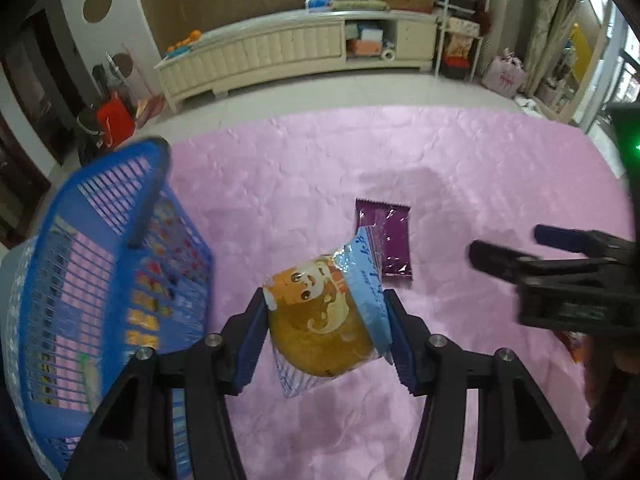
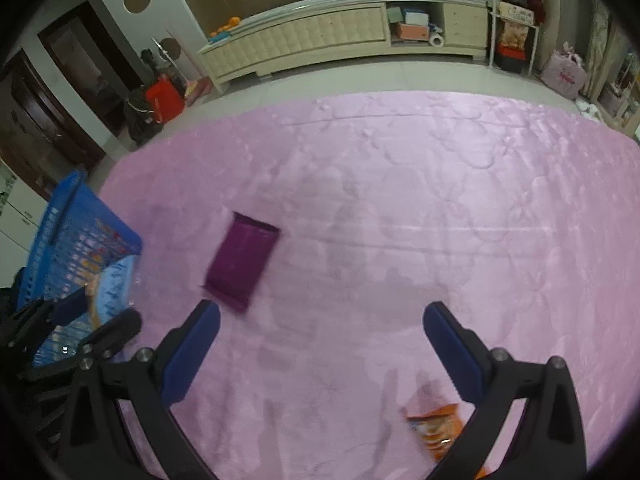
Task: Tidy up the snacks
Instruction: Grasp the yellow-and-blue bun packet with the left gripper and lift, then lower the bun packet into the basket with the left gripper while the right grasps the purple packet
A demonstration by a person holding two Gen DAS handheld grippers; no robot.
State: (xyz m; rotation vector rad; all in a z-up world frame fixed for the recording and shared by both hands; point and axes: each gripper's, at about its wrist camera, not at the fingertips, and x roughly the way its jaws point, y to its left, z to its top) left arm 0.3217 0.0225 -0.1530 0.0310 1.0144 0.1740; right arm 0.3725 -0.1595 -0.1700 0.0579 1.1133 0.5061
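My left gripper (image 1: 326, 300) is shut on a wrapped cake (image 1: 320, 320) in a clear and light-blue packet with a cartoon print, lifted above the pink cloth (image 1: 280, 184). A blue slatted basket (image 1: 100, 264) with several snack packets inside stands close on its left. A purple packet (image 1: 390, 240) lies flat on the cloth just beyond the cake. In the right wrist view my right gripper (image 2: 320, 316) stands open over bare cloth, the purple packet (image 2: 242, 258) ahead of its left finger and an orange packet (image 2: 436, 428) lying by its right finger. The left gripper (image 2: 100, 312) with the cake (image 2: 110, 294) shows at the left there.
The pink cloth (image 2: 400, 184) covers the whole work surface, and its far edge meets a tiled floor. A long cream cabinet (image 1: 280, 52) runs along the far wall. The right gripper (image 1: 508, 248) reaches in from the right of the left wrist view. A red bin (image 2: 164, 98) stands on the floor.
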